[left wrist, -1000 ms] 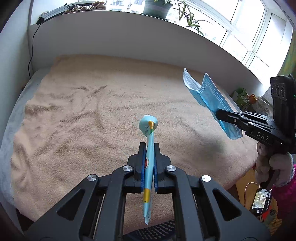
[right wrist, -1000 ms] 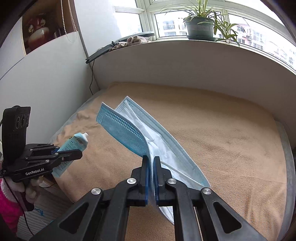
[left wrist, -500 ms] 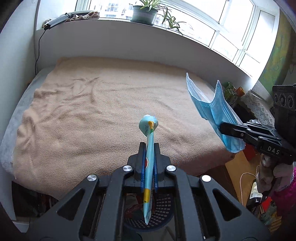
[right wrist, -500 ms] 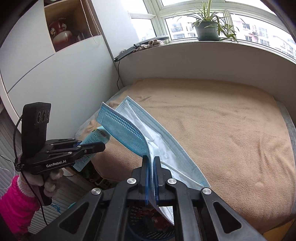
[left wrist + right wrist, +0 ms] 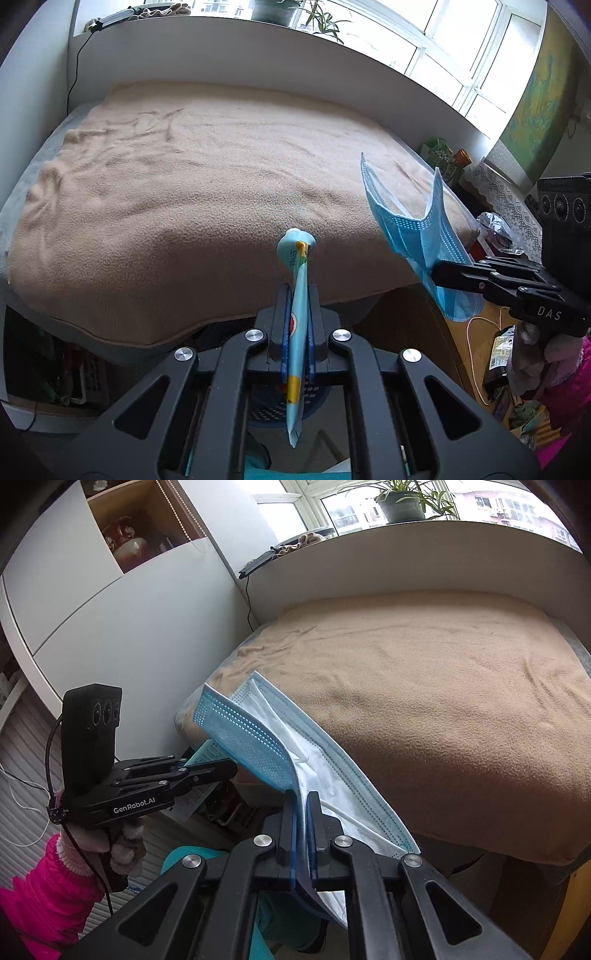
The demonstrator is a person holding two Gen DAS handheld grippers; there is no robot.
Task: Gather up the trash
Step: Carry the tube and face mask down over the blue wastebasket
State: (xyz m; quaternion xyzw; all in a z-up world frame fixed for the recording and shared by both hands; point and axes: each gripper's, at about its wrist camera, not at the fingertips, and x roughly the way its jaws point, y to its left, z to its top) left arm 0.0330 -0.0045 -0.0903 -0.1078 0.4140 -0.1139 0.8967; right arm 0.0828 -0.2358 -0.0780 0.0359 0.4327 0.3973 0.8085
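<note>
My left gripper (image 5: 297, 291) is shut on a flattened light-blue tube (image 5: 297, 332) with a yellow band; its round end points at the bed. The left gripper also shows in the right wrist view (image 5: 229, 768), holding the tube (image 5: 201, 755). My right gripper (image 5: 303, 797) is shut on a blue surgical mask (image 5: 266, 746), which fans up and to the left. It also shows in the left wrist view (image 5: 437, 271) with the mask (image 5: 413, 229) hanging from it. A dark perforated basket (image 5: 273, 406) sits on the floor below the left gripper, mostly hidden by the fingers.
A bed with a tan blanket (image 5: 192, 192) fills the view ahead, its front edge just beyond both grippers. A white cabinet wall (image 5: 129, 635) stands on the left. Clutter and an orange floor patch (image 5: 476, 354) lie on the right. A potted plant (image 5: 402, 502) stands on the sill.
Both grippers have pulled back from over the bed to beyond its front edge, still holding tube and mask. The floor and the basket below have come into view.
</note>
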